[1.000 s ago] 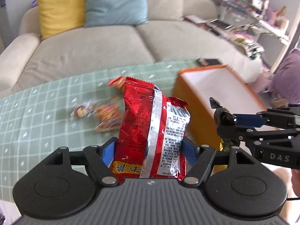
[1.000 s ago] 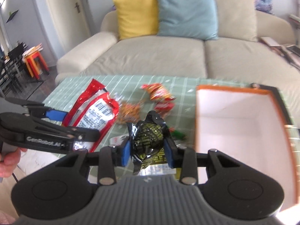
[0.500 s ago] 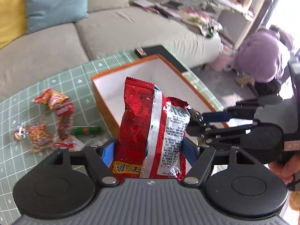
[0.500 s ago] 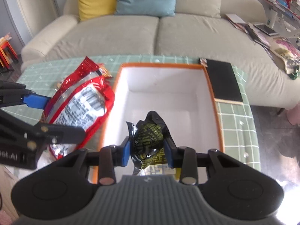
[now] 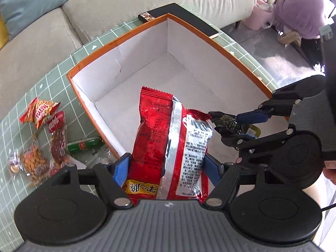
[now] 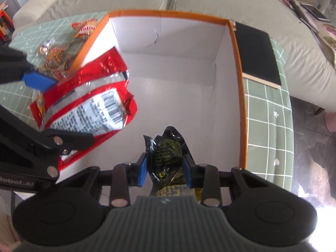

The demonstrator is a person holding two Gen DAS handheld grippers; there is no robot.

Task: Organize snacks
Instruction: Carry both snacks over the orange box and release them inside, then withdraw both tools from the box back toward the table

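In the left wrist view, the left tool [image 5: 167, 169] is seen closed on a red bag [image 5: 170, 147], which is gripped between the blue pads [image 5: 120, 168] and held upright above the open box [image 5: 168, 48]. The box, orange outside and white inside, is seen with nothing on its floor. It stands on the green checked surface [image 5: 12, 130]. To the left of the box, small snack packets [image 5: 42, 134] and a green stick [image 5: 86, 145] are scattered on the surface, the stick just beside the box wall. A black book [image 5: 182, 17] lies beyond the far corner of the box. The right tool [image 5: 230, 125] is seen at the right, over the near box edge, clamped on a black packet [image 5: 230, 124]. A sofa [image 5: 105, 4] is seen behind the surface. In the right wrist view, the right tool [image 6: 166, 171] is seen closed on the black packet [image 6: 167, 157], printed in yellow, which is held over the near part of the box [image 6: 168, 12] interior. The red bag [image 6: 88, 107] is seen at the left, tilted, held by the left tool [image 6: 50, 109] over the left wall of the box, with its barcode side facing the camera. Snack packets [image 6: 54, 52] lie on the surface [image 6: 266, 105] outside that wall, and the black book [image 6: 257, 52] lies just beside the right wall.
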